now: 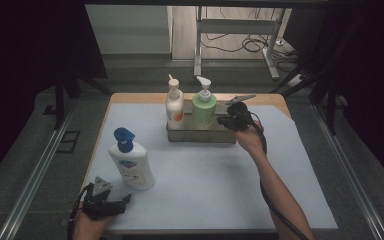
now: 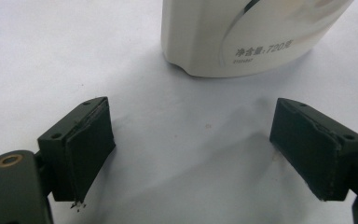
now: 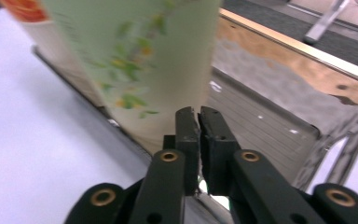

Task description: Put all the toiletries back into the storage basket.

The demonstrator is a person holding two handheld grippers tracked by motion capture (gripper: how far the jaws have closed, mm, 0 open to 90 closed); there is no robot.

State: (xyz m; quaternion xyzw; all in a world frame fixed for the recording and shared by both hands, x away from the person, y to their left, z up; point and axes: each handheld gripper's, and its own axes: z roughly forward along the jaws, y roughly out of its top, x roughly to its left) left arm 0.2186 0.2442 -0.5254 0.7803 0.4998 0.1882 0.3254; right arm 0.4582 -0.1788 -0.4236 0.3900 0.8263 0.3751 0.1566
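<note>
The white bottle (image 2: 242, 35) bore printed Chinese text — "净含量:720克" — near its base; the smaller line beneath was unreadable.

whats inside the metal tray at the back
Two pump bottles stand in the metal tray: a white bottle at its left and a green bottle beside it. The tray wall hides their bases. The right part looks empty.
</note>
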